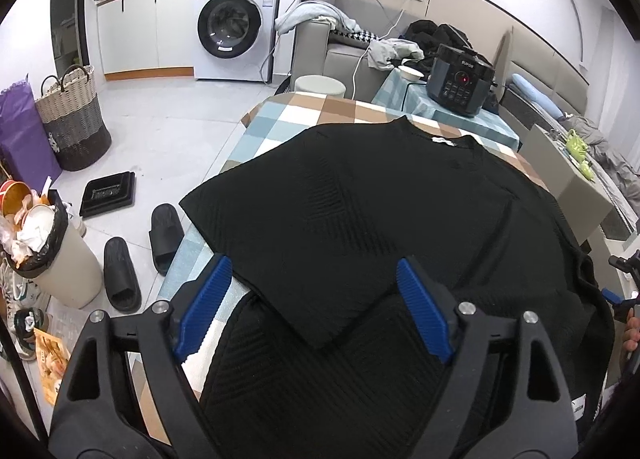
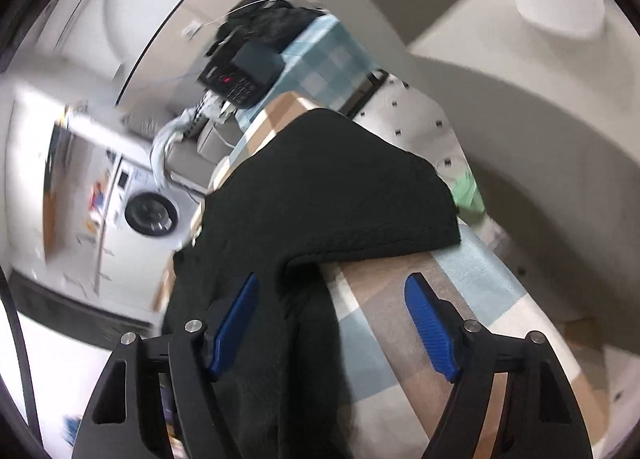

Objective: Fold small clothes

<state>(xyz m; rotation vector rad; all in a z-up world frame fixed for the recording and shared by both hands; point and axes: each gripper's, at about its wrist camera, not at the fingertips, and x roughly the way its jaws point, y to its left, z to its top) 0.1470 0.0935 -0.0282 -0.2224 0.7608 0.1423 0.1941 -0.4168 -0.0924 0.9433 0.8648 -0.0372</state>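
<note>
1. Grippers are both hanging over a table with jaws spread wide, holding nothing. The left gripper [image 1: 312,311] is hovering above the near part of a black shirt [image 1: 380,211], probably lined up to pick the next edge.
2. Just ahead of the left fingers, the shirt's left sleeve [image 1: 288,243] is lying turned in over the body, so a first fold looks done.
3. The right gripper [image 2: 332,327] is straddling the shirt's right edge: one finger is sitting over cloth, the other over bare checked tablecloth [image 2: 460,271]. This view is blurred, so contact is unclear.
4. Beyond it, the right sleeve [image 2: 400,203] is spreading flat and unfolded, likely the next part to fold.
5. Farther off, a cooker [image 1: 460,79] is standing on a second table, and a washing machine [image 1: 236,27] is sitting against the wall.
</note>
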